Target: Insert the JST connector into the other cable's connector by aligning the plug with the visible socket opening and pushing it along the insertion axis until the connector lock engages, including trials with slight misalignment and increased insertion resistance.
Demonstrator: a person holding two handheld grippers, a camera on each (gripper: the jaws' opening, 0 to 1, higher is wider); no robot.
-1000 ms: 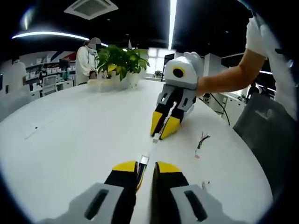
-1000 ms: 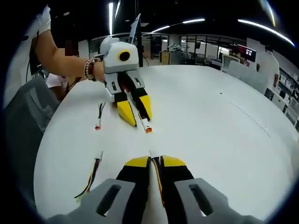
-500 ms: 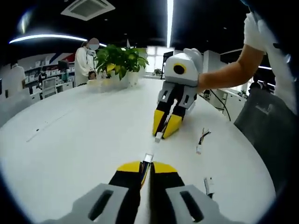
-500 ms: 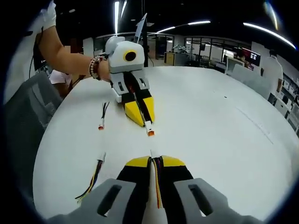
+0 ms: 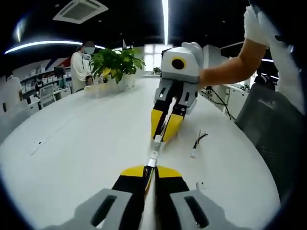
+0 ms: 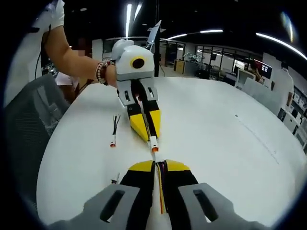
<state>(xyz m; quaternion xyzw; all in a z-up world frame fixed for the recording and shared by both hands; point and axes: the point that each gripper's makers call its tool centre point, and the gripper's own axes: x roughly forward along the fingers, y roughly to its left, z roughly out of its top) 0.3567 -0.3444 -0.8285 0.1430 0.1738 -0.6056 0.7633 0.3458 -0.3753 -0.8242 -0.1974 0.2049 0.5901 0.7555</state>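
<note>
While the two connectors stand tip to tip above the white table (image 5: 72,143), the left gripper view is taken first. The left gripper (image 5: 150,171) rises from the bottom with its yellow-tipped jaws pressed together on a cable, whose white connector (image 5: 152,160) juts just beyond the tips. The right gripper (image 5: 164,132) comes in from the far side, jaws likewise clamped on its own cable, and its plug (image 5: 157,142) is just touching or all but touching the white connector; whether it has entered cannot be told. A spare cable (image 5: 196,141) lies near the table's right edge, and a potted plant (image 5: 112,62) stands at the far edge. No brand, label or writing can be read.

In the right gripper view, the right gripper (image 6: 157,166) is seen closed on multicoloured wires. The left gripper (image 6: 147,132) points toward it, with an orange-tipped connector (image 6: 153,145) at its tips, meeting the small plug tip (image 6: 154,155). A loose cable (image 6: 115,132) lies toward the table's left edge. No legible writing is found here either.

For the step in hand, both bodies should be kept on one straight axis, any tilt corrected before force is applied, and pushing done steadily until the lock is felt to catch; if resistance rises, the approach should be eased and re-aligned, not forced.
</note>
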